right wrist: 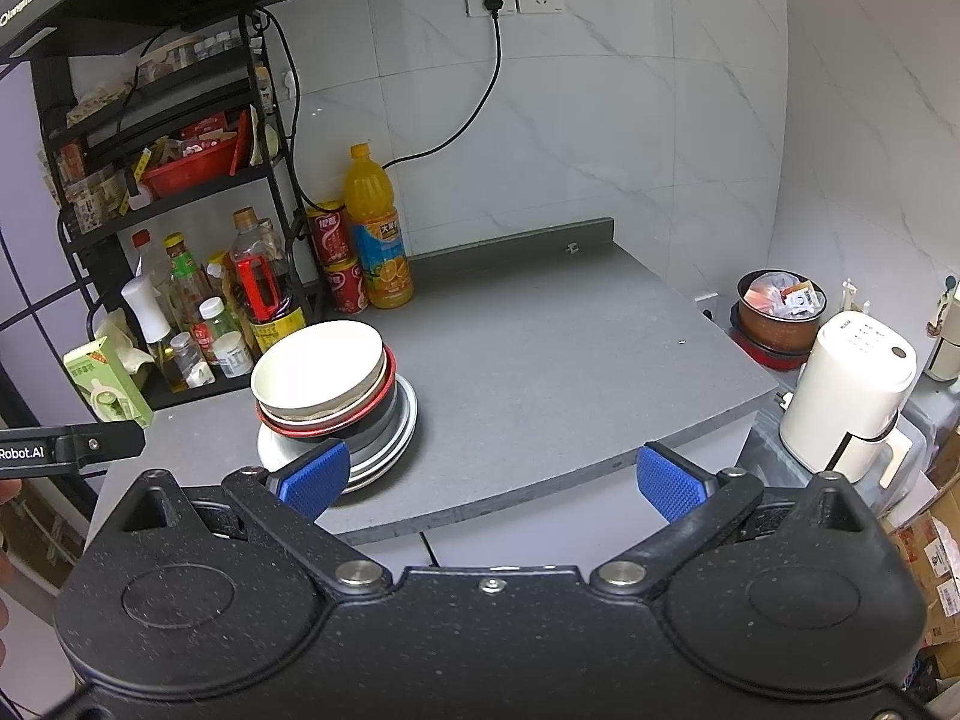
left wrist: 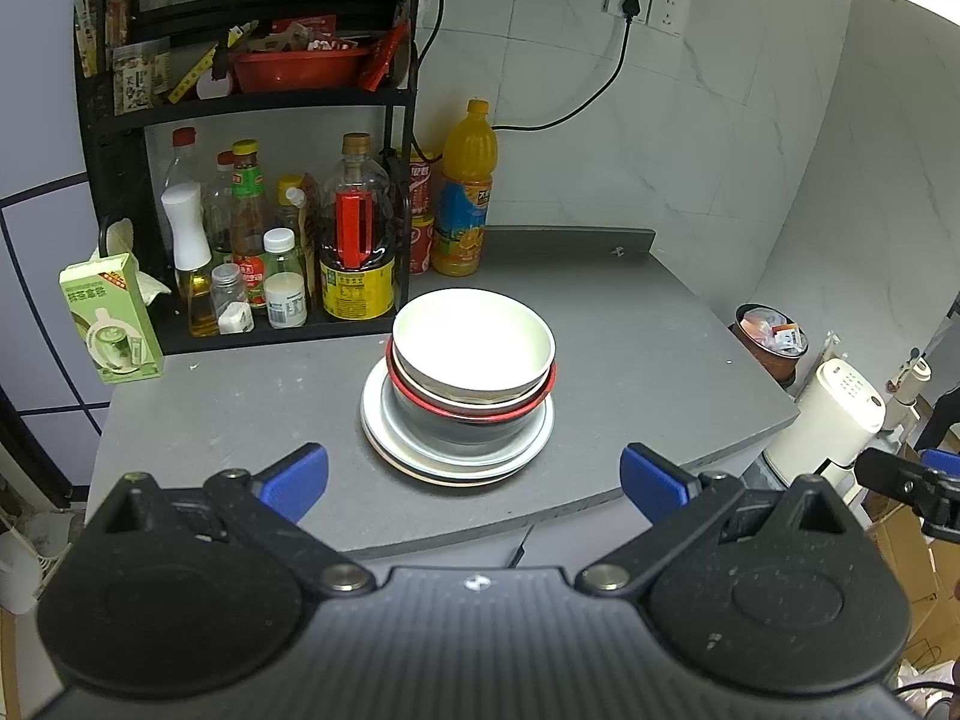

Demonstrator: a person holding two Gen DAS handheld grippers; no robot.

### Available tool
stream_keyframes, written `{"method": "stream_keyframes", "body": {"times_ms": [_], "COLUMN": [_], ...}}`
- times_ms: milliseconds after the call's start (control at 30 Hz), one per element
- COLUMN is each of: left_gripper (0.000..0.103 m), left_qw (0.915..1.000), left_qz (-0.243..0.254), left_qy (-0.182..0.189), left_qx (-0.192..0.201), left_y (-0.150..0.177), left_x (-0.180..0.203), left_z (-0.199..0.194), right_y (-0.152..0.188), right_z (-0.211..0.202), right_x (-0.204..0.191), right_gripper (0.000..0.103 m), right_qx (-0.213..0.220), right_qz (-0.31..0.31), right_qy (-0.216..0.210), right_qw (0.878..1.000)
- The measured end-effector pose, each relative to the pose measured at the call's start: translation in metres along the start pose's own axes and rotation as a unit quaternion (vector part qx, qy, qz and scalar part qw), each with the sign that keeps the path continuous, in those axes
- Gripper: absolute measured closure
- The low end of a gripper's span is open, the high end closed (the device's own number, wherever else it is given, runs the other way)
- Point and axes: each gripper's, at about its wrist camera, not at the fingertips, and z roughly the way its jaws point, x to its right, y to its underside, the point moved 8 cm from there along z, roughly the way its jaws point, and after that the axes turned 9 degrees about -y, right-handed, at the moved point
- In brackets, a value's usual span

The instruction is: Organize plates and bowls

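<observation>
A stack of dishes stands on the grey counter (left wrist: 630,360). Its top piece is a white bowl (left wrist: 471,339) (right wrist: 318,366), nested in a red-rimmed bowl (left wrist: 474,411) (right wrist: 336,420) over a dark bowl, all resting on pale plates (left wrist: 420,456) (right wrist: 396,438). My left gripper (left wrist: 474,480) hangs open just short of the stack, nothing between its blue pads. My right gripper (right wrist: 492,480) is open too, with the stack beside its left fingertip (right wrist: 315,474). Part of the right gripper (left wrist: 900,480) shows at the edge of the left wrist view.
A black rack (left wrist: 252,102) with bottles and a red basin stands at the back left. An orange juice bottle (left wrist: 465,192) and red cans sit behind the stack. A green carton (left wrist: 111,318) is at the left. Off the counter's right edge stand a white kettle (right wrist: 846,384) and a filled pot (right wrist: 780,306).
</observation>
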Motion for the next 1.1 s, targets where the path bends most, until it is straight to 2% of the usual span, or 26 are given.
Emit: {"method": "stream_keyframes", "body": {"times_ms": [1100], "left_gripper": [0.000], "left_qw": [1.0000], "left_qz": [0.004], "left_qy": [0.000], "left_qx": [-0.003], "left_y": [-0.0062], "left_x": [0.0056], "left_z": [0.0071], "right_y": [-0.0051], "right_z": [0.0049], "right_x": [0.0069], "right_gripper": [0.000], "right_qx": [0.003], "right_qz": [0.009], "right_qy": [-0.002], "right_qw": [1.000]}}
